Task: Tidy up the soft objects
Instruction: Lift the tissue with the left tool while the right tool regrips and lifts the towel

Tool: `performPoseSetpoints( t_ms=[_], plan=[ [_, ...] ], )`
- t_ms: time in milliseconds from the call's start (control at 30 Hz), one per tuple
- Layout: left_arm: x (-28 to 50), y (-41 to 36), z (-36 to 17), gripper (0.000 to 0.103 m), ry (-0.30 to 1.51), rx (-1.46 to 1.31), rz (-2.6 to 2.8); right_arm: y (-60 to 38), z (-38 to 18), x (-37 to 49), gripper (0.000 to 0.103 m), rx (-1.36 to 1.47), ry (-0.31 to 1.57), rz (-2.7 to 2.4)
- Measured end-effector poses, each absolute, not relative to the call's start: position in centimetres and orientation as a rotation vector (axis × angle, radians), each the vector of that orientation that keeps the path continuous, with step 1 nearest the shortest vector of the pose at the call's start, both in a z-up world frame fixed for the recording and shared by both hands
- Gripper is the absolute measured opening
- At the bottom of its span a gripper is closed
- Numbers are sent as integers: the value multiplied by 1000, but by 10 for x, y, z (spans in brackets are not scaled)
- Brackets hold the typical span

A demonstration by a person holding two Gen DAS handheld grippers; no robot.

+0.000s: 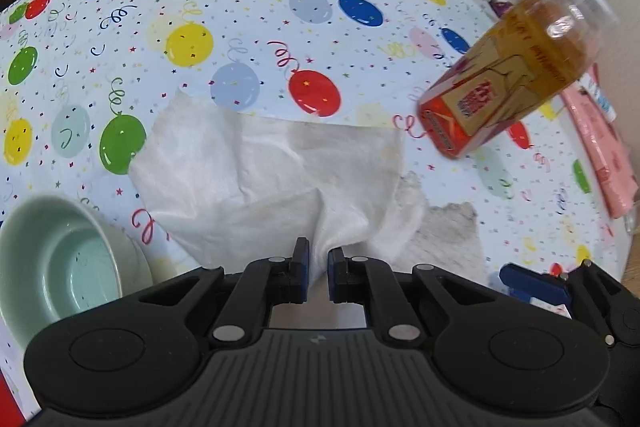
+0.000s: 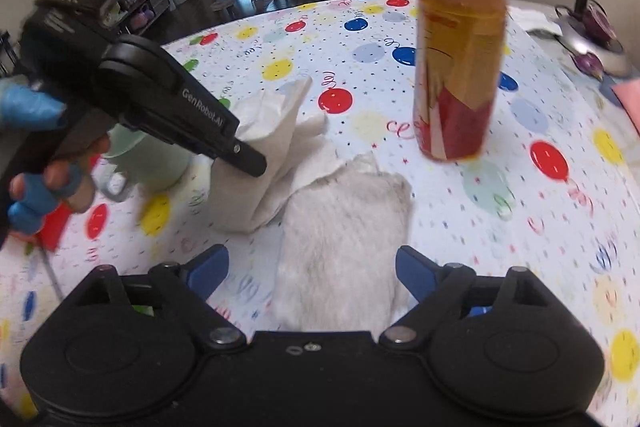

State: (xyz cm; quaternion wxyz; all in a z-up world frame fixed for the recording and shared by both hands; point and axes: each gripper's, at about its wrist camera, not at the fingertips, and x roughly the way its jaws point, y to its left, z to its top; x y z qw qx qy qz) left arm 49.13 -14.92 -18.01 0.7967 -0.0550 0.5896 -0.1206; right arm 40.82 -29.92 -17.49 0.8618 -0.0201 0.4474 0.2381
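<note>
Pinching a gathered fold of the white cloth [image 1: 272, 171], the left gripper [image 1: 318, 269] holds its jaws nearly closed on the fabric, lifting one edge off the balloon-print tablecloth [image 1: 240, 7], probably for folding. The right gripper [image 2: 312, 273] stands wide open and empty above the grey furry cloth [image 2: 344, 227], which lies flat beside the white one, near the tea bottle [image 2: 460, 67]

The left gripper [image 1: 318, 273] pointed steeply down, its jaws pinched on a cloth [image 1: 280, 171]. The right gripper [image 2: 312, 269] angled down, jaws wide apart, gripping nothing. A hand [image 2: 44, 167] held the left gripper.
</note>
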Motion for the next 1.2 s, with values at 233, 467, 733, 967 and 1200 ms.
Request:
performPoseSetpoints(
  t_ms=[233, 467, 733, 967, 1200],
  plan=[
    [502, -147, -193, 9, 1276, -128, -239, -285, -206, 429, 91, -115, 972, 440],
    [501, -148, -190, 26, 1262, -146, -267, -288, -216, 432, 89, -105, 984, 427],
    [502, -156, -188, 80, 1228, -96, -282, -285, -215, 434, 89, -102, 988, 451],
    [511, -162, -202, 82, 1231, -50, -227, -277, -216, 431, 85, -184, 970, 446],
    [514, -161, -203, 81, 1214, -39, -163, -285, -214, 427, 51, -222, 921, 408]
  ],
)
